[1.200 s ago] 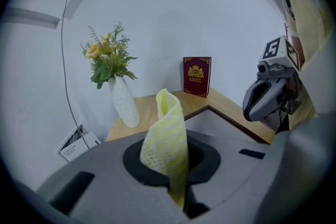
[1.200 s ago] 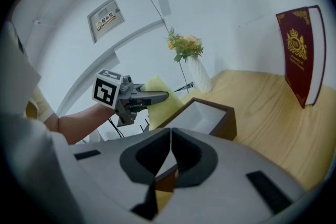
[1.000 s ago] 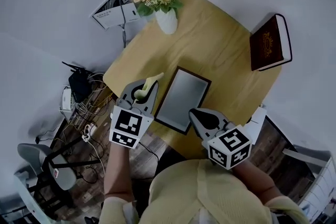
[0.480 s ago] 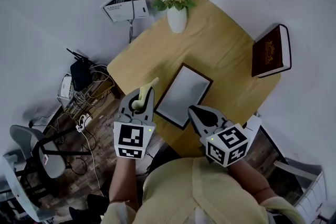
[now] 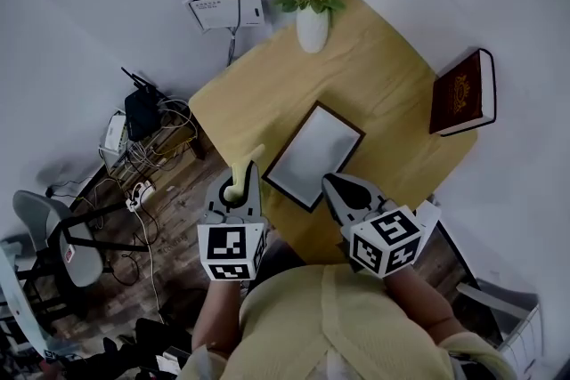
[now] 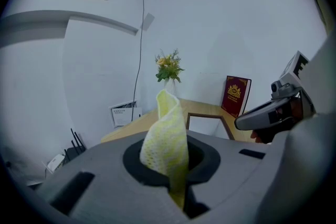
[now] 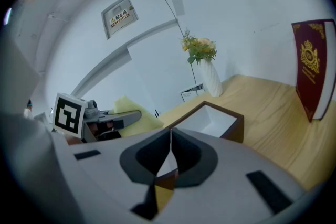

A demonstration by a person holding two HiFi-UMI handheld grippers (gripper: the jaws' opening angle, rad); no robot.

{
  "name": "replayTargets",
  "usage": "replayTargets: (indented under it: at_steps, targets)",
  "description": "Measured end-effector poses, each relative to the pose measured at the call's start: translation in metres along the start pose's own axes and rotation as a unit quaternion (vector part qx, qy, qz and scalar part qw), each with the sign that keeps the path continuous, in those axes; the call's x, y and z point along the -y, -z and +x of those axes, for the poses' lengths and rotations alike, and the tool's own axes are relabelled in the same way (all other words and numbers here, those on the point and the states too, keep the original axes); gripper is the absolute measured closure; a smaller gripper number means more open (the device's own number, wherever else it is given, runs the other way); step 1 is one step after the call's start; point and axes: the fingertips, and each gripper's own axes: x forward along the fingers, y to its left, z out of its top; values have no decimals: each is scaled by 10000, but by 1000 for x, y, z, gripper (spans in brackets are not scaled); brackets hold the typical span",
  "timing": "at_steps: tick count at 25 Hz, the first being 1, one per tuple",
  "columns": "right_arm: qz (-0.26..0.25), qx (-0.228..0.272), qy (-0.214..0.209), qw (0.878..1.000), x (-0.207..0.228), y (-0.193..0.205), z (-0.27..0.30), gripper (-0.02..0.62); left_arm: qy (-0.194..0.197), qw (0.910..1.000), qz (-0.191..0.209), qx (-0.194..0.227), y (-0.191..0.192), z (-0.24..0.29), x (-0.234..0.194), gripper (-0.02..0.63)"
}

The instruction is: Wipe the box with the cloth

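Note:
A shallow dark-framed box (image 5: 313, 154) with a pale inside lies on the wooden table (image 5: 392, 76). My left gripper (image 5: 244, 175) hangs just off the table's near-left edge, left of the box, shut on a yellow cloth (image 5: 240, 178). In the left gripper view, the cloth (image 6: 165, 139) stands up from the jaws, with the box (image 6: 210, 122) beyond it. Near the box's near corner, my right gripper (image 5: 331, 182) is shut with nothing in it. The right gripper view shows the box (image 7: 210, 120) straight ahead and the left gripper (image 7: 100, 122) with the cloth (image 7: 131, 108) at left.
A white vase of flowers (image 5: 312, 13) stands at the table's far corner. A dark red book (image 5: 463, 93) lies on the table's right edge. On the floor to the left are a router with cables (image 5: 142, 116), a white panel (image 5: 227, 11) and a grey chair (image 5: 53, 236).
Both grippers have drawn back a little toward my body, and the left one now hangs off the table's edge. The cloth stays in the left jaws. The view has shifted.

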Motion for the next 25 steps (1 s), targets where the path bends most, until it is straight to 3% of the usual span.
replayTargets:
  at_steps: [13, 25]
  targets:
    - [-179, 54, -109, 9998, -11, 5, 1, 566, -340, 9977, -539, -233, 31, -20, 8, 581]
    - [-264, 88, 33, 9996, -6, 11, -2, 566, -313, 9960, -737, -404, 48, -23, 17, 581]
